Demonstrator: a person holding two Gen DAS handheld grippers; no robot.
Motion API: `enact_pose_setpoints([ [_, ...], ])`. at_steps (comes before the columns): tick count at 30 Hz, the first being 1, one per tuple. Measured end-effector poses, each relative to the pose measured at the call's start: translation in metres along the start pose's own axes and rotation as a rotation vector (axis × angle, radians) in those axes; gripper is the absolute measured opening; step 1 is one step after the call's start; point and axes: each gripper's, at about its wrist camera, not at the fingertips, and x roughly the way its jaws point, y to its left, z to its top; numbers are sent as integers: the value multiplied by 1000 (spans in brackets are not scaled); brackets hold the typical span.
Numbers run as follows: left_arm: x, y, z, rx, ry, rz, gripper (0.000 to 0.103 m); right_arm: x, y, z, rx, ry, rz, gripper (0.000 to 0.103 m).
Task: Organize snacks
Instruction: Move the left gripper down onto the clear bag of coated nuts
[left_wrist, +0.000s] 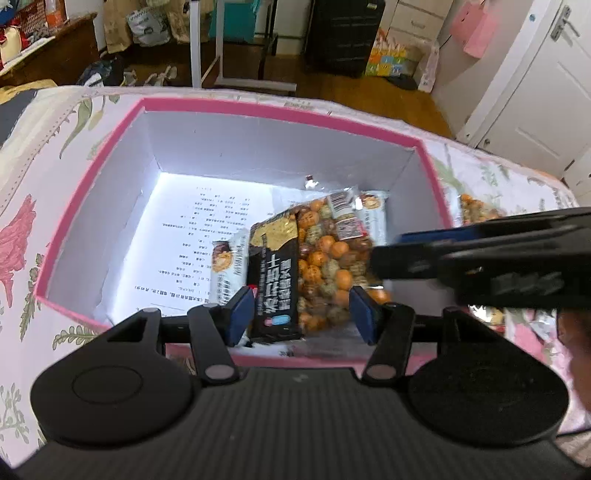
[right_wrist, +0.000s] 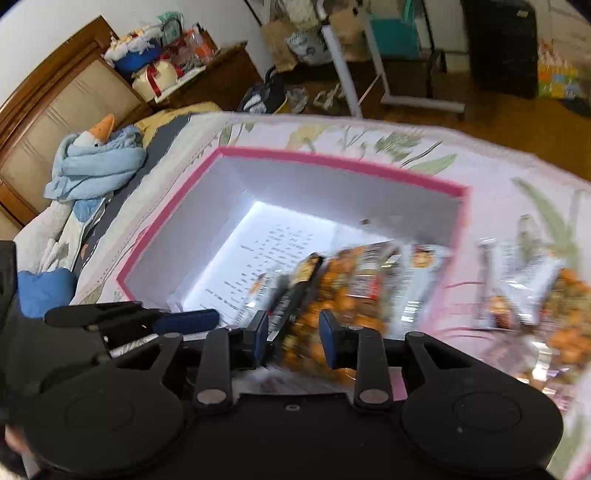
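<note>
A pink-rimmed box (left_wrist: 280, 112) (right_wrist: 332, 158) with white walls lies open on the flowered bedspread. Inside, on a printed sheet (left_wrist: 192, 236), lie a black snack pack (left_wrist: 273, 280), a clear bag of orange and green coated nuts (left_wrist: 332, 254) and white packs (left_wrist: 229, 266). My left gripper (left_wrist: 303, 314) hangs over the box's near wall, open, with the black pack and the nut bag (right_wrist: 332, 306) showing between and past its fingers. My right gripper (right_wrist: 293, 339) (left_wrist: 388, 251) comes in from the right beside the nut bag, its jaws narrowly open over the blurred bag.
More snacks lie on the bedspread to the right of the box: another nut bag (left_wrist: 476, 210) (right_wrist: 569, 295) and white packs (right_wrist: 517, 280). A goose plush in a blue scarf (right_wrist: 99, 136) rests by the headboard. Beyond the bed are wooden floor, a black cabinet (left_wrist: 343, 33) and a white door (left_wrist: 535, 92).
</note>
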Motion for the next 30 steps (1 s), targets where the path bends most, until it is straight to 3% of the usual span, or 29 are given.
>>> enact_pose_setpoints([
  [9, -46, -52, -1, 35, -60, -71, 57, -125, -63, -34, 38, -112, -109, 40],
  [15, -51, -113, 3, 82, -72, -130, 57, -160, -88, -66, 4, -163, -180, 41],
  [22, -14, -169, 26, 70, -66, -176, 57, -154, -114, -92, -57, -241, -230, 44],
  [30, 60, -194, 33, 91, -3, -125, 53, -109, -154, -105, 2, -258, -247, 44],
])
